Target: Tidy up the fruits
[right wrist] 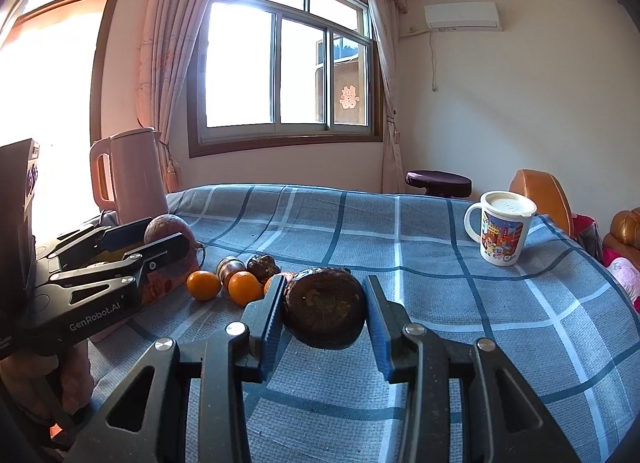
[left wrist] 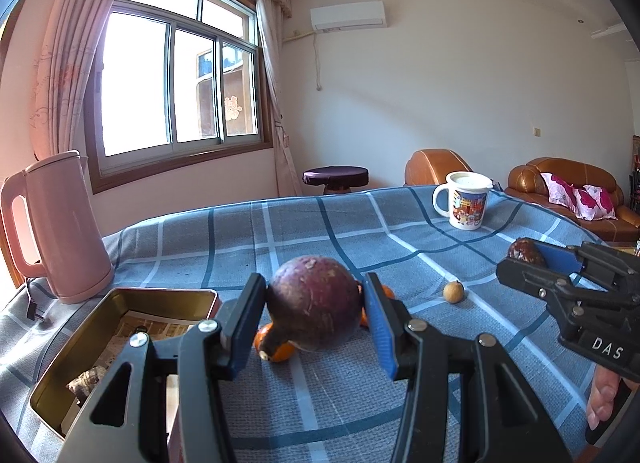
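Left gripper (left wrist: 316, 309) — blue pads clamped on either side of a large purple-skinned fruit (left wrist: 314, 303), held off the cloth; its stubby neck points down and toward the camera, so the long axis runs roughly along the fingers, tilted downward. Right gripper (right wrist: 324, 311) likewise clamped on a dark brown, rough-skinned fruit (right wrist: 325, 307), lifted above the table, broad blunt face turned to the lens; long axis cannot be told from this angle. Both tools are level and point across the table toward the window (right wrist: 288, 71), the left one seen at the left edge of the right wrist view, hand beneath it. Surface: blue plaid tablecloth (right wrist: 440, 263). On it, largest first — pink kettle (left wrist: 60, 227) at far left, open gold tin (left wrist: 120, 343) just beside the left gripper, lidded cartoon mug (right wrist: 502, 229) at far right, two oranges (right wrist: 224, 287) near the tin, one small tan round fruit (left wrist: 453, 291) lying apart. Room: pale walls, pink curtains, brown leather sofa (left wrist: 568, 187).
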